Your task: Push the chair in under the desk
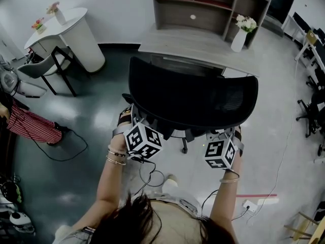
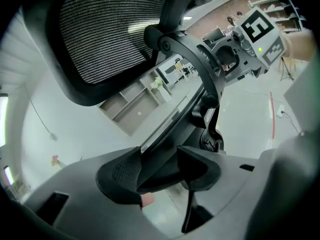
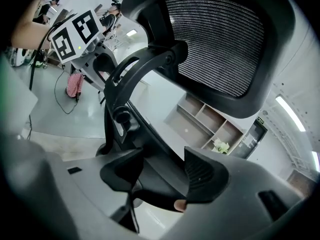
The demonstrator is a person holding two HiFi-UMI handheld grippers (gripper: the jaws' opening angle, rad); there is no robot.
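Grey, glossy floor [image 1: 96, 121] runs under the whole scene.

Left gripper [image 2: 160, 171]: jaws clamped on a dark rear part of the chair [image 1: 193, 95], below its mesh backrest [image 2: 110, 34]. The part fills the gap between the pads.

Right gripper [image 3: 162, 176]: same condition — jaws closed on the chair's rear structure, just under the backrest. In the head view both grippers sit at the chair's back, one at each side of its central support.

Chair: black, upright, backrest turned toward the person.

Desk [image 1: 203, 47]: pale, directly beyond the chair. The top of the backrest overlaps the desk's near edge in the head view; whether the seat reaches under it cannot be told.

Shelf unit [image 1: 208, 4]: beyond the chair, behind the desk.

Vase of white flowers [image 1: 239, 37]: beyond the chair, toward its right, standing on the desk.

Round white table [image 1: 76, 32]: well to the chair's left, with a second chair [image 1: 48, 67] beside it.
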